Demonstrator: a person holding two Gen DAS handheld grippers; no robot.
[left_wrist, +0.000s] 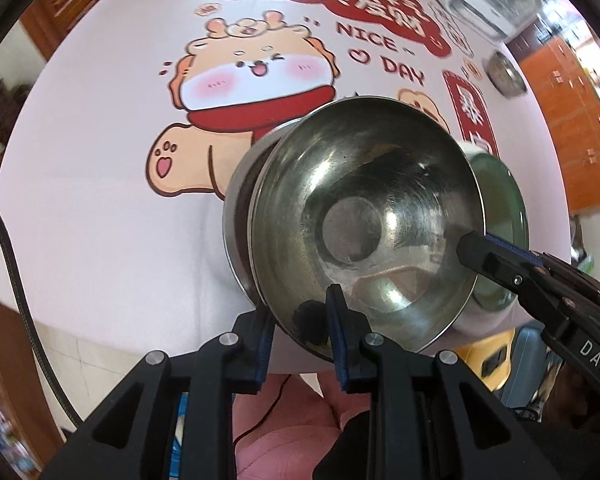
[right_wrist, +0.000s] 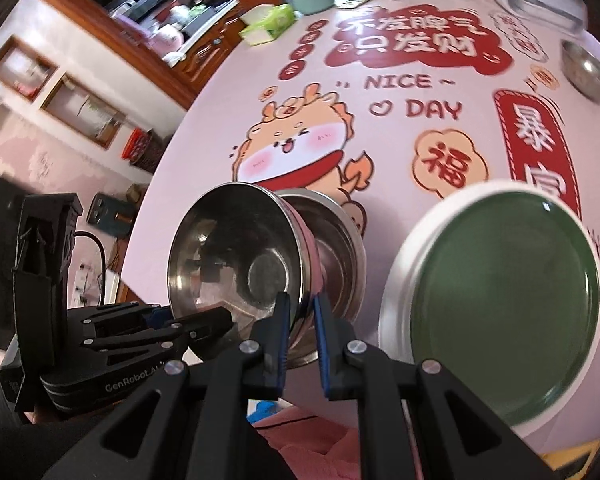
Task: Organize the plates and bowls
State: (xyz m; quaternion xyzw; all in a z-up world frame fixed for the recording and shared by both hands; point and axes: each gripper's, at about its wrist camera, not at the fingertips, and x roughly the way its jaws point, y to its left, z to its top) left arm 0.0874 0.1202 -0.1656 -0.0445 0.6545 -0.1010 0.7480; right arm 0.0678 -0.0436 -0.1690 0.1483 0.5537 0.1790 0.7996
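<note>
Your left gripper (left_wrist: 300, 332) was clamped on the near rim of the tilted steel bowl (left_wrist: 364, 220), one finger inside the bowl and the other outside against its wall. That bowl leaned, mouth towards you, against a second steel bowl (left_wrist: 240, 208) sitting on the table (left_wrist: 100, 200) just behind it, near the table's front edge over the cartoon dragon print (left_wrist: 256, 76). From your right camera the tilted bowl (right_wrist: 228, 256) and the second bowl (right_wrist: 332, 248) showed side by side, touching.

Your right gripper (right_wrist: 300, 344) had its fingers pinched on the rim where the two bowls met; the view there was blurred, so it may have held the tilted bowl's rim alone, with the inner finger (left_wrist: 480, 252) resting on the bowl's inside wall. Just to the right lay a green plate with a white rim (right_wrist: 500, 304), close beside the bowls. Far off near the table's right edge stood a third steel bowl (right_wrist: 586, 70), well apart from the others.
</note>
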